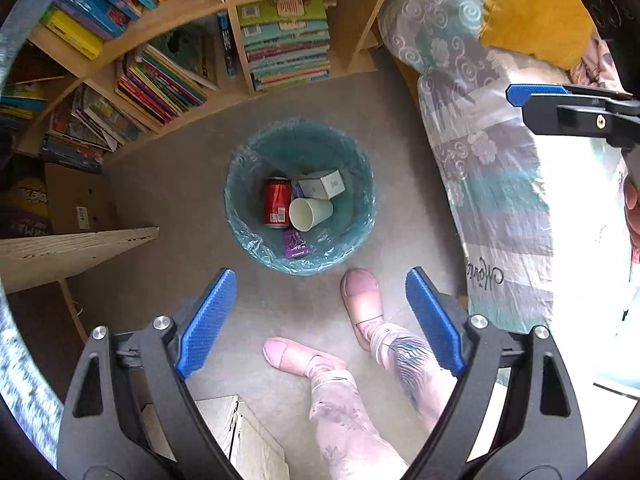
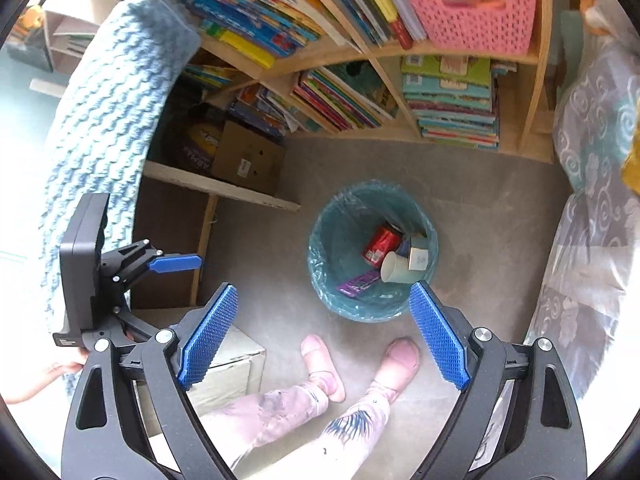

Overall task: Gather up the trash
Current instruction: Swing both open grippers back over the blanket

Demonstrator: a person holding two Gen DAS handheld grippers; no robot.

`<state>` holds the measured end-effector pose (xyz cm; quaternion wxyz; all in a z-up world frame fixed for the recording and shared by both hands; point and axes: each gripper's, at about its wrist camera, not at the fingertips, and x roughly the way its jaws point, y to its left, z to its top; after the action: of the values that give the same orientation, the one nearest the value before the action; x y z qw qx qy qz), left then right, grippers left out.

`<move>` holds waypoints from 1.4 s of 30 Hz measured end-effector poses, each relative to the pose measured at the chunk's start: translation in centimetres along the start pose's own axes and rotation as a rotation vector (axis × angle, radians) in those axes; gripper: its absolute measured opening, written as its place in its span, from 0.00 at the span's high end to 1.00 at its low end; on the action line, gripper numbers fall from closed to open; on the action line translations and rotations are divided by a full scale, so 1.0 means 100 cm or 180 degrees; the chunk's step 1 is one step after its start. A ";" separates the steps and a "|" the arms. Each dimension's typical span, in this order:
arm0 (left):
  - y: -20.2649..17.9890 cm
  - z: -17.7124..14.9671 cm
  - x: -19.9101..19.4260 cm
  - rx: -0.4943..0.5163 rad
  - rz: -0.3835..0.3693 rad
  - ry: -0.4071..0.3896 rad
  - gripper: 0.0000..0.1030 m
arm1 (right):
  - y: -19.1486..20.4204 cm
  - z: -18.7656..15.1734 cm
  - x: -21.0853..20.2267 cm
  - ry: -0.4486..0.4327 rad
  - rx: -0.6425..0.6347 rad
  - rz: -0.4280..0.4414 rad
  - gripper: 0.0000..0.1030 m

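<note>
Overhead, both grippers hung above the floor with nothing in them. The left gripper pointed straight down, its blue ribbed pads spread wide, and between them showed only grey floor and the person's pink slippers. No pad touched anything. The right gripper tilted down at a slant, its jaws likewise standing wide and empty; its right pad overlapped the near rim of the bin in the picture but sat well above it.

The trash bin, round and lined with a teal plastic bag, stood on the floor in front of the person's feet, near a wooden bookshelf packed with books. Inside it lay the collected trash: a red soda can on its side, a pale paper cup tipped over with its mouth showing just beside the can, a small white box behind the cup, and a purple wrapper at the near edge.

From the right wrist view the same bin appeared with the can, cup, box and wrapper all within it. The left gripper showed at the left side there, seen edge-on, held by an arm in a blue knitted sleeve. A patterned bedspread hung at the right, with a cardboard box under a shelf at the left.
</note>
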<state>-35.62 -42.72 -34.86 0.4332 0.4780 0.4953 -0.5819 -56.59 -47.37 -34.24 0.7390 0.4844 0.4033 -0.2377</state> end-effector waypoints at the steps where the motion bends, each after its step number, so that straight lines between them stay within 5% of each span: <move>1: -0.002 -0.002 -0.009 -0.0007 -0.0013 -0.0040 0.17 | 0.003 0.000 -0.005 -0.0012 -0.0016 0.0014 0.15; 6: -0.005 -0.008 -0.041 -0.0107 -0.0013 -0.0069 0.07 | 0.028 0.000 -0.041 -0.0077 -0.0229 -0.0007 0.14; 9: -0.002 -0.013 -0.060 -0.0221 -0.0079 -0.0102 0.07 | 0.043 0.002 -0.061 -0.0119 -0.0322 0.0000 0.14; 24: 0.016 -0.044 -0.182 -0.0414 0.0367 -0.0652 0.07 | 0.137 0.024 -0.121 -0.0347 -0.0889 0.0106 0.13; 42: 0.099 -0.156 -0.322 -0.1154 0.0967 -0.1351 0.07 | 0.345 0.052 -0.112 -0.0278 -0.2427 0.0662 0.13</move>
<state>-18.58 -27.61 -5.52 0.6870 0.3294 0.4124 -0.4995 -35.31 -38.12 -5.84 0.9025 0.2030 0.3796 -0.0152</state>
